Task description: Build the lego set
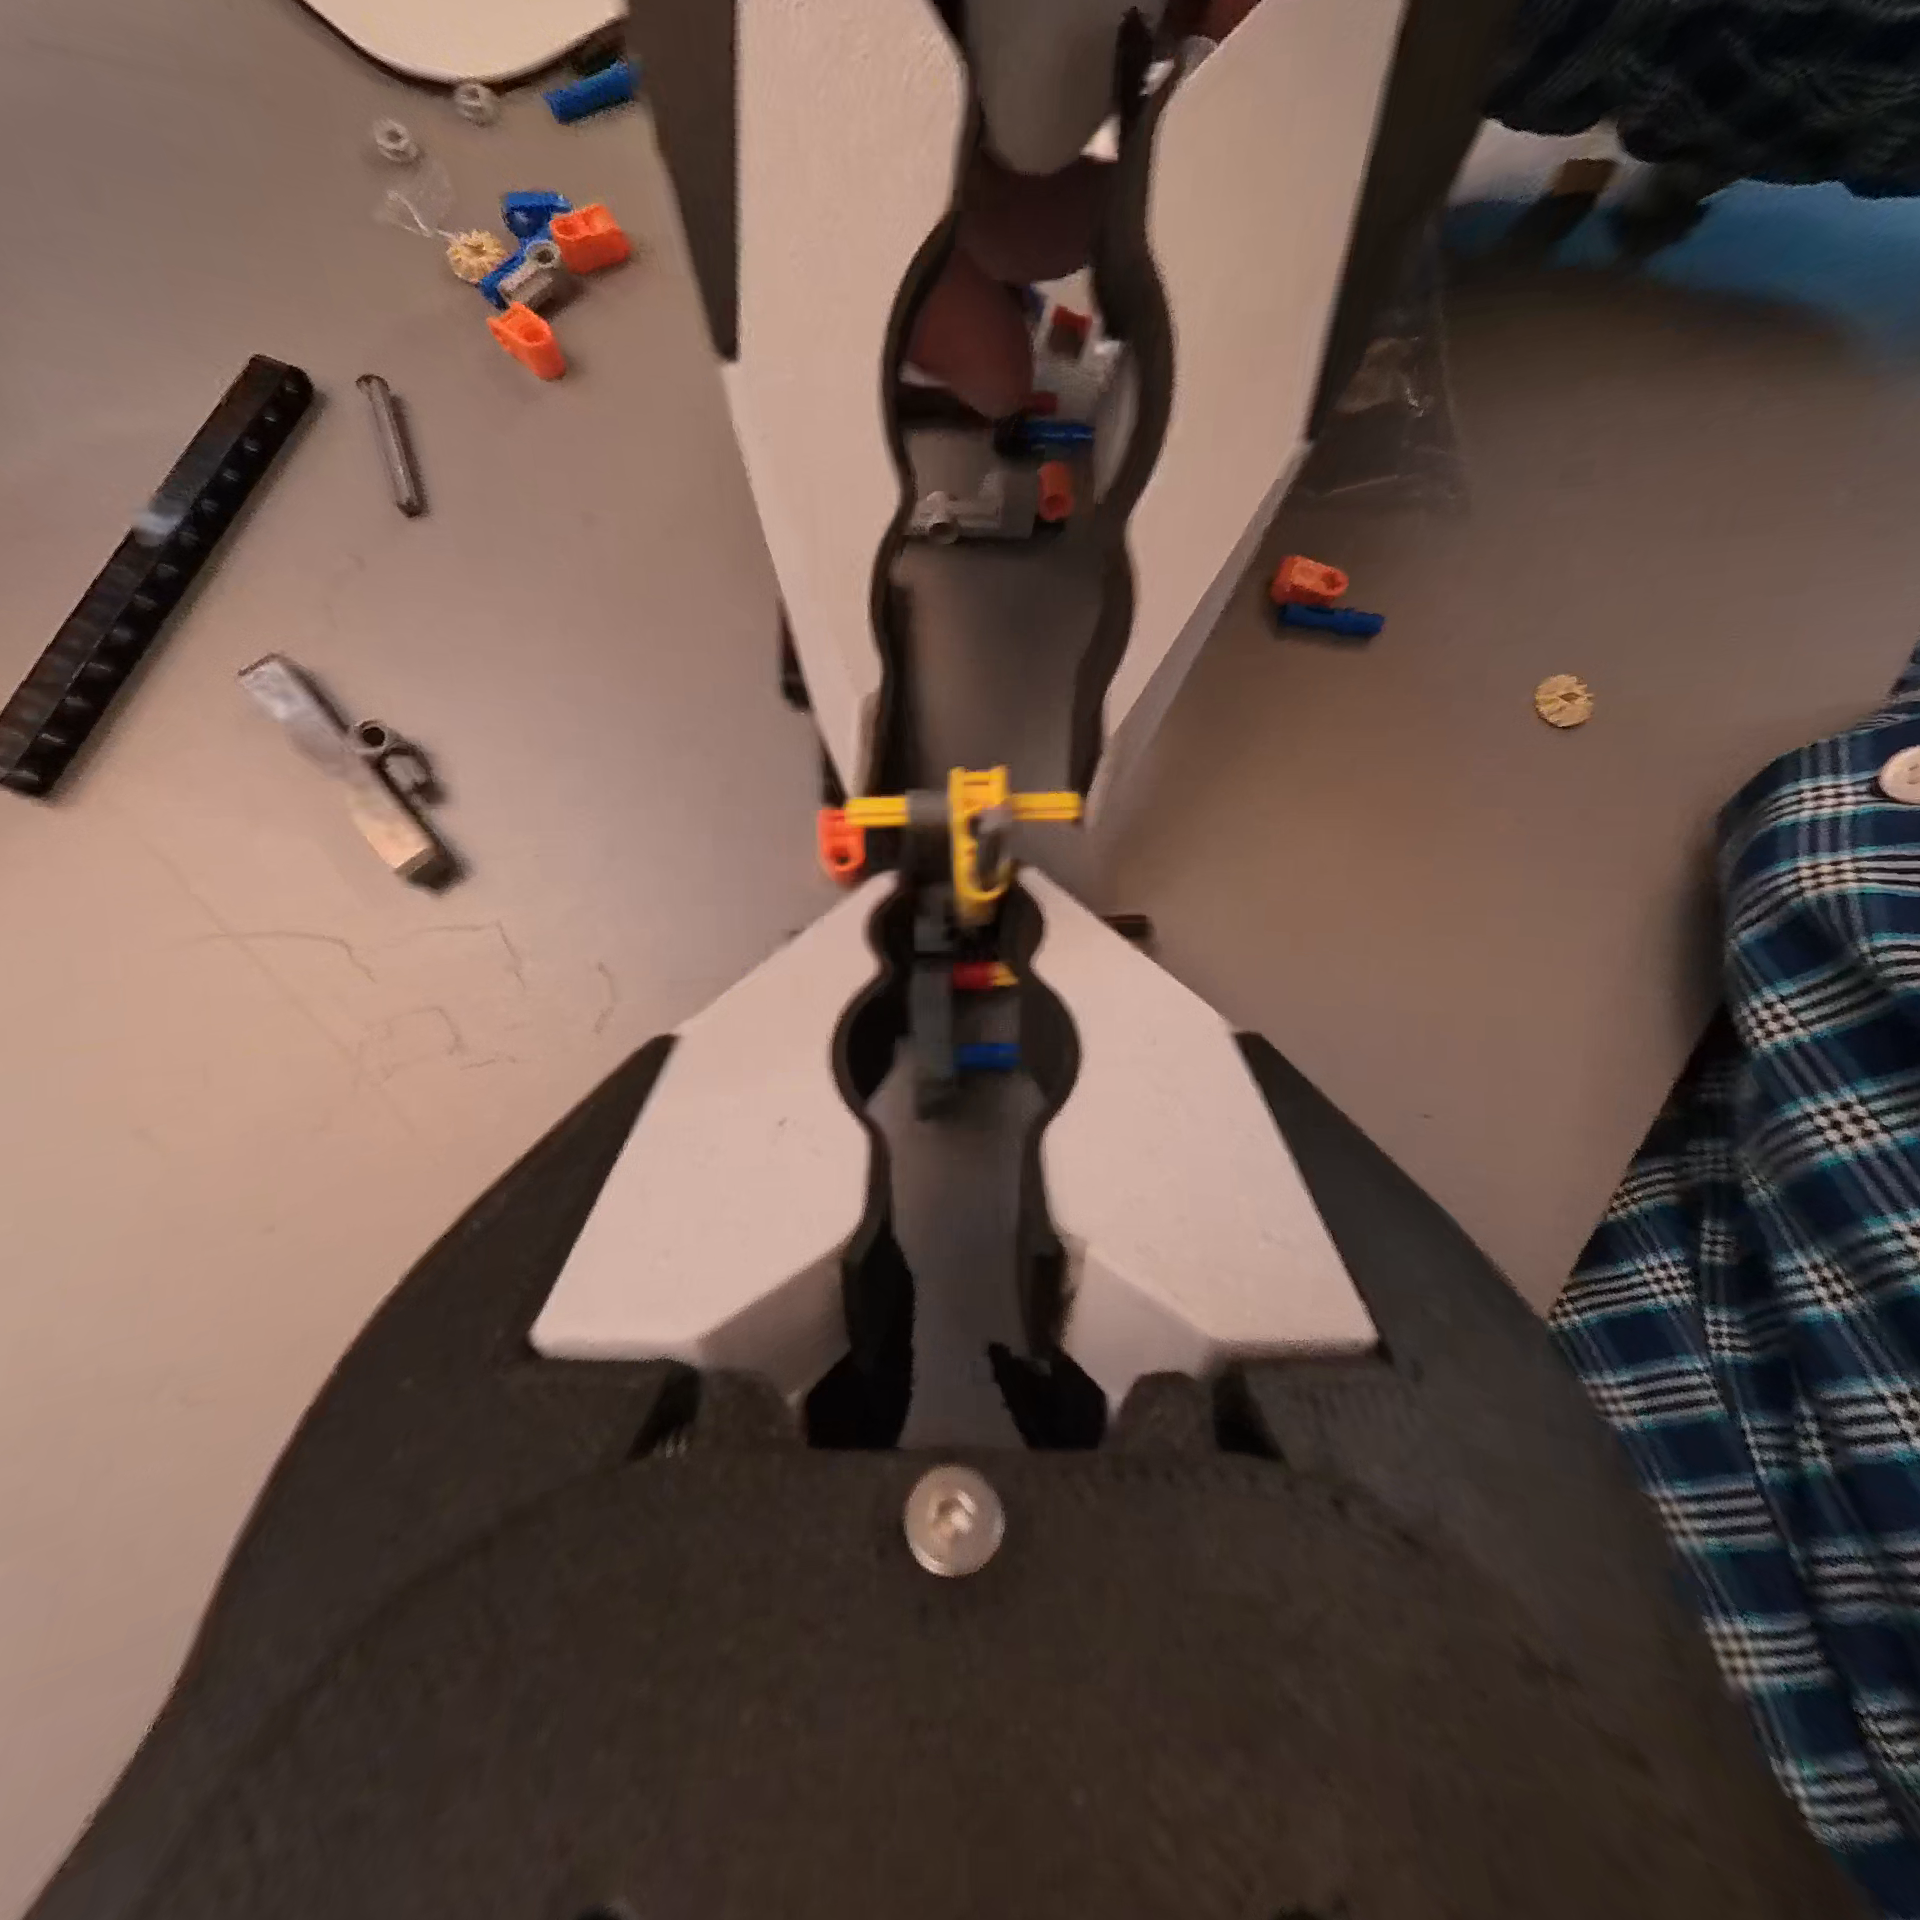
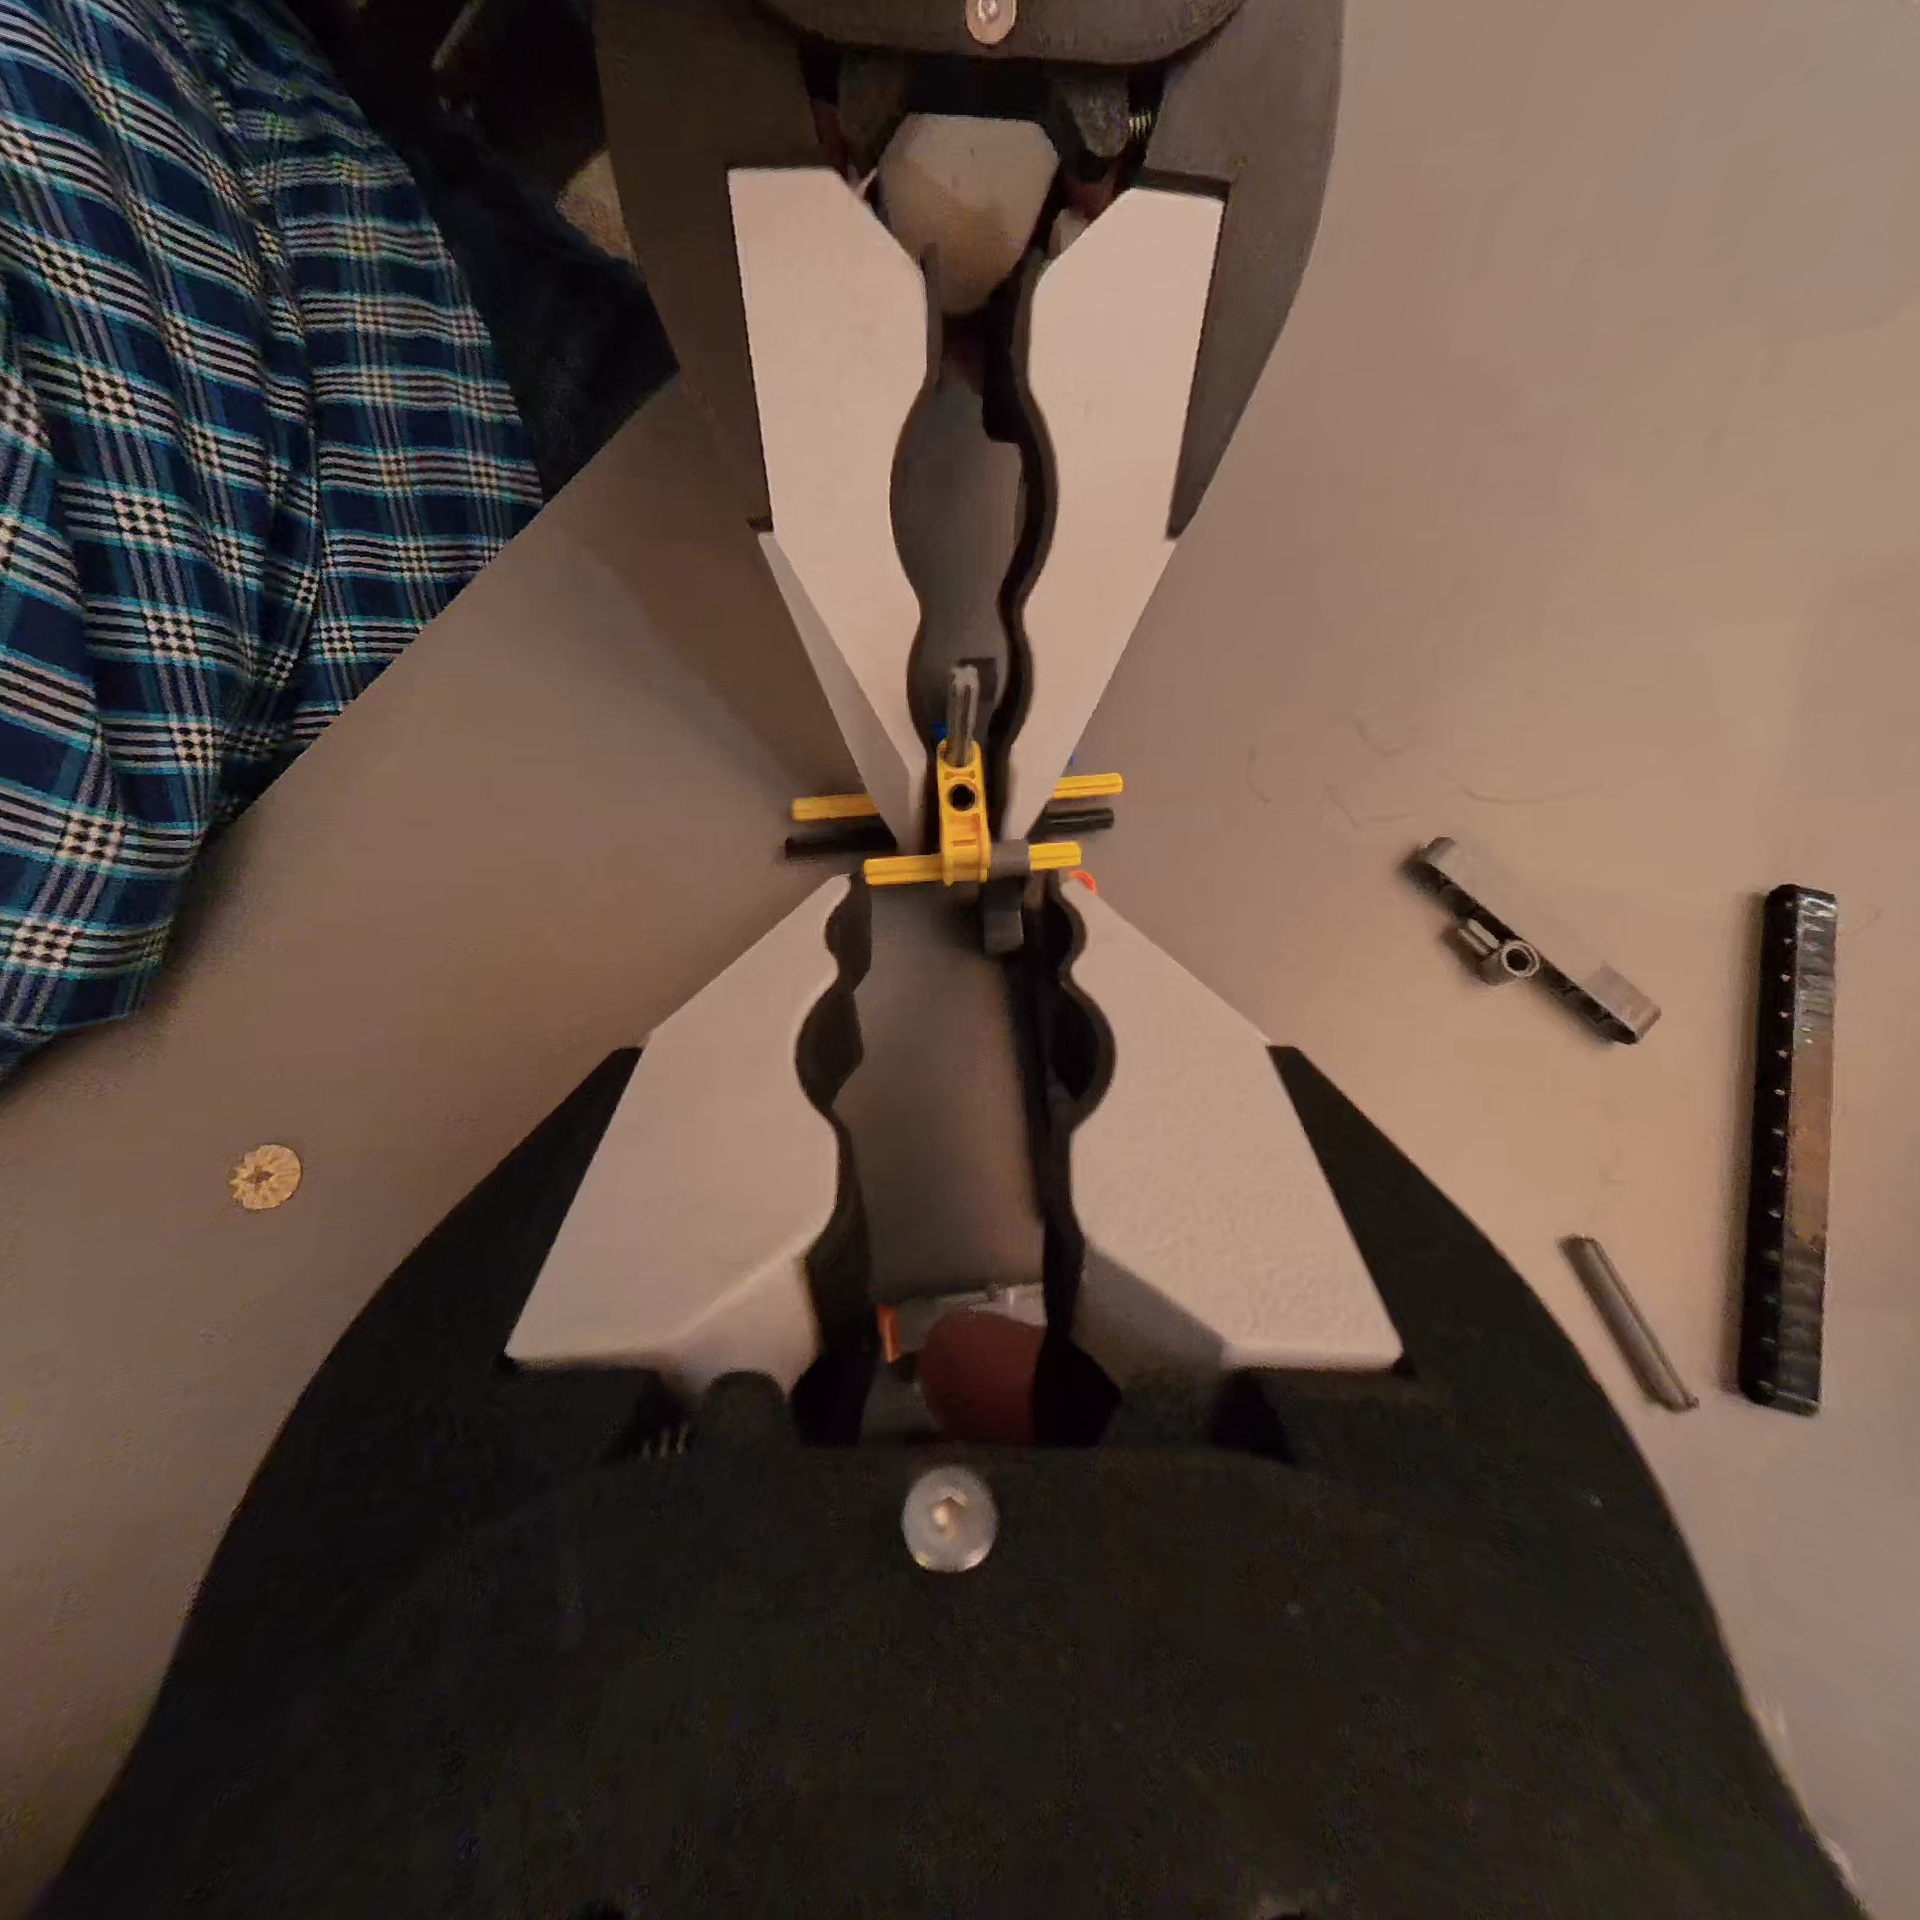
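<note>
Left wrist view: left tool [image 1: 961, 914] clamps the small lego assembly [image 1: 961, 852] above the grey table [image 1: 312, 1039], meeting the right tool [image 1: 977, 779] tip to tip.

Right wrist view: right tool [image 2: 961, 883] pinches the same assembly at its grey connector [image 2: 1003, 894]; a black beam [image 2: 1787, 1143] lies well apart.

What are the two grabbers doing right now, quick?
Left gripper: closed, pinching the small lego assembly.
Right gripper: closed too, pinching the same assembly from the opposite side, tip to tip with the left.
</note>
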`<state>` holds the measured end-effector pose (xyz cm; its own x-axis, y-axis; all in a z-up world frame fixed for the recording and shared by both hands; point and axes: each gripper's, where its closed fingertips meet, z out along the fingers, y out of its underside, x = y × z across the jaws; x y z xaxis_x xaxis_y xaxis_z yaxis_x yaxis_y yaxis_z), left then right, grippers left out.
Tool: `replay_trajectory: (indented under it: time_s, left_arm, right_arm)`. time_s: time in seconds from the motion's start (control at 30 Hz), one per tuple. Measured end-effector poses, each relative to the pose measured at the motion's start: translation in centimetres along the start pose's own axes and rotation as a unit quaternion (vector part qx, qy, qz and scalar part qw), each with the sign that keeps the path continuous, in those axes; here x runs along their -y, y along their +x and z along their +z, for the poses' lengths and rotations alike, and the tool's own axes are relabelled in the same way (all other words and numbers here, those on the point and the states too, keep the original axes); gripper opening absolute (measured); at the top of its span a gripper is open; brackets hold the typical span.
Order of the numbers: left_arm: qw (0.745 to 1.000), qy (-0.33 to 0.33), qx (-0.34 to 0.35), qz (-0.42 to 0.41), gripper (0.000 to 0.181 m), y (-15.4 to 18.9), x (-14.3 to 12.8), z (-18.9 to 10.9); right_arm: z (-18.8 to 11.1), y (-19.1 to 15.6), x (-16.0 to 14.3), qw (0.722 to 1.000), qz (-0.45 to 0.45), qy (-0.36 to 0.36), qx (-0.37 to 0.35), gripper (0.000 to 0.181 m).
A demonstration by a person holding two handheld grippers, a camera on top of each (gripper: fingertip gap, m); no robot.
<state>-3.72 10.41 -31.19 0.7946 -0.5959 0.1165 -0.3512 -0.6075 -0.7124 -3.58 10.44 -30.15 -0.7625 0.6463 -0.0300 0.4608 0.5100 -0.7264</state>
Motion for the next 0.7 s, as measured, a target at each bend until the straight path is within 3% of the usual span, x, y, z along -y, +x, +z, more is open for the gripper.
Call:
replay_trajectory:
  time_s: [0.1,0.2,0.37,0.63,0.7]
  left_arm:
    - [1.0,-0.011,0.012,0.004,0.023,-0.8,-0.6,-1.0]
    - [1.0,-0.019,0.021,-0.001,0.036,-1.3,-1.1,-2.1]
    - [0.998,-0.055,0.041,-0.002,0.042,-1.8,-2.9,-3.2]
    - [0.995,-0.087,0.046,0.014,0.067,-1.1,-3.5,-1.9]
    - [0.994,-0.091,0.054,0.014,0.061,-1.2,-3.5,-1.5]
  right_arm:
    - [-1.0,0.3,0.1,1.0,0.007,0.005,-0.016,0.045]
    - [-2.6,0.4,0.3,0.999,0.012,0.013,-0.037,0.045]
    - [-4.0,0.7,-1.0,0.996,0.032,-0.021,-0.078,0.046]
    - [-5.7,-0.3,-1.4,0.991,0.039,-0.042,-0.125,0.045]
    - [-5.8,-0.7,-1.4,0.989,0.039,-0.045,-0.132,0.046]
